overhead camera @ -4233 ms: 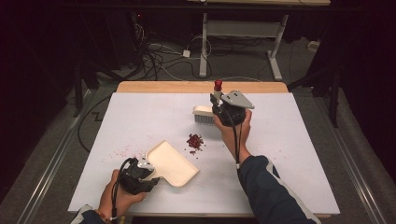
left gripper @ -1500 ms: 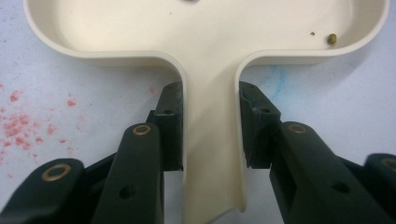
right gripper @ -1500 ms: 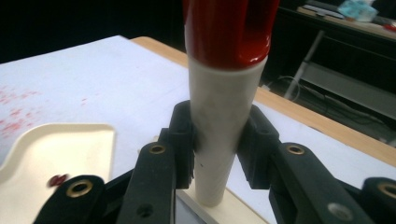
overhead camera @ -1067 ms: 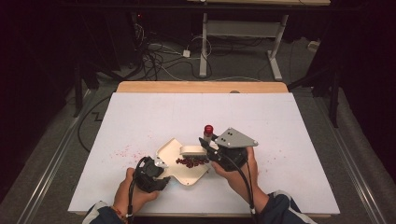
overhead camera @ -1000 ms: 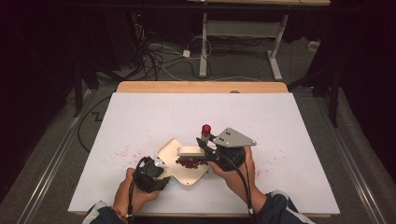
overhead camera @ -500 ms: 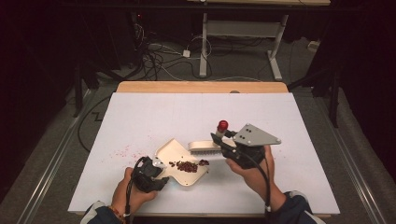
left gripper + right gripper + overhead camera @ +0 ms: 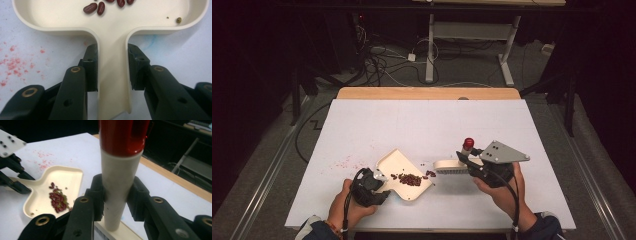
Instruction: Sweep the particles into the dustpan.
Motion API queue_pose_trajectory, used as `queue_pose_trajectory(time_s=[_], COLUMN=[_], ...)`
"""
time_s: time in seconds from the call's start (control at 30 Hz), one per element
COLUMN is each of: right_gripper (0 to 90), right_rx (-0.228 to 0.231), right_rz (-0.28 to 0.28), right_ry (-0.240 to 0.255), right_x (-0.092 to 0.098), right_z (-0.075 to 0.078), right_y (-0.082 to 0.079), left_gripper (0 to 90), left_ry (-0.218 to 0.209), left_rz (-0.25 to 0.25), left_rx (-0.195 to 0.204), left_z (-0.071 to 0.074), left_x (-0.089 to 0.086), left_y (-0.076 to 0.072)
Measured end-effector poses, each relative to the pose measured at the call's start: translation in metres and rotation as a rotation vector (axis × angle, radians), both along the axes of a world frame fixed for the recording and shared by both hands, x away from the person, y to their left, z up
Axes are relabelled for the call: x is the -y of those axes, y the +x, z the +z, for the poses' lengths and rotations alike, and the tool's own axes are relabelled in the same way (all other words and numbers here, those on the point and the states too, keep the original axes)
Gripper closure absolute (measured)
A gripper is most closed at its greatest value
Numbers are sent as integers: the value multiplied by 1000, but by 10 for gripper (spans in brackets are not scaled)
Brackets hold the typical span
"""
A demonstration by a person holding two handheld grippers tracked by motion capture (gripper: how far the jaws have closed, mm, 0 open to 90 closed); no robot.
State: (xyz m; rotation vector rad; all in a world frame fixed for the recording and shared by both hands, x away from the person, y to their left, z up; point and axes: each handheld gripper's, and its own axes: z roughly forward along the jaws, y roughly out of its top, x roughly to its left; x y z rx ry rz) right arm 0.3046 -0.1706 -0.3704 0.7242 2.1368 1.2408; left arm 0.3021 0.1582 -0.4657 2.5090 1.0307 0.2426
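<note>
A cream dustpan (image 7: 402, 173) lies on the white table with a small heap of red beans (image 7: 410, 179) in it. My left gripper (image 7: 379, 185) is shut on the dustpan's handle (image 7: 113, 82), its black pads (image 7: 90, 67) pressing both sides. In the right gripper view the dustpan (image 7: 53, 188) and the beans (image 7: 58, 199) lie to the left. My right gripper (image 7: 468, 162) is shut on the cream, red-tipped handle (image 7: 120, 182) of a brush (image 7: 451, 165). The brush head hovers just right of the dustpan's mouth. A few beans (image 7: 430, 173) lie at the pan's edge.
Red crumbs or stains (image 7: 346, 162) speckle the table left of the dustpan. The table's wooden far edge (image 7: 427, 93) shows beyond the white sheet. Cables and desk legs lie on the dark floor behind.
My right gripper has drawn the brush away from the dustpan toward the right. The beans that were swept in now lie in the pan. The left gripper and dustpan stayed put.
</note>
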Motion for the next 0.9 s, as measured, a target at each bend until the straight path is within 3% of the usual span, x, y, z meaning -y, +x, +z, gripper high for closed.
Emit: queue_pose_trajectory(time_s=[0.13,0.23,0.4,0.57,0.6,0.63,0.7,0.8,0.9], right_gripper=[701,702,701,701,701,701,701,701,701], right_rx=[-11,7,13,43,67,67,80,82,112], right_rz=[46,63,91,7,-36,-36,-94,-155,-192], right_ry=[27,35,87,102,96,96,93,104,103], right_x=[-20,-31,-29,-14,-10,-10,-8,-11,-23], right_z=[-3,-3,3,6,3,3,-3,-13,-17], right_y=[-4,-7,-8,-4,2,2,10,22,29], left_gripper=[637,637,637,637,636,636,637,637,636], left_ry=[-2,-7,-10,-10,-10,-9,-9,-8,-11], left_rz=[3,3,3,4,4,4,5,6,9], left_rx=[2,3,6,6,5,4,4,5,4], left_z=[0,-1,-1,-1,-1,-1,-1,-1,-1], left_x=[1,1,0,0,0,0,0,1,1], left_y=[0,0,0,-1,0,0,0,0,0])
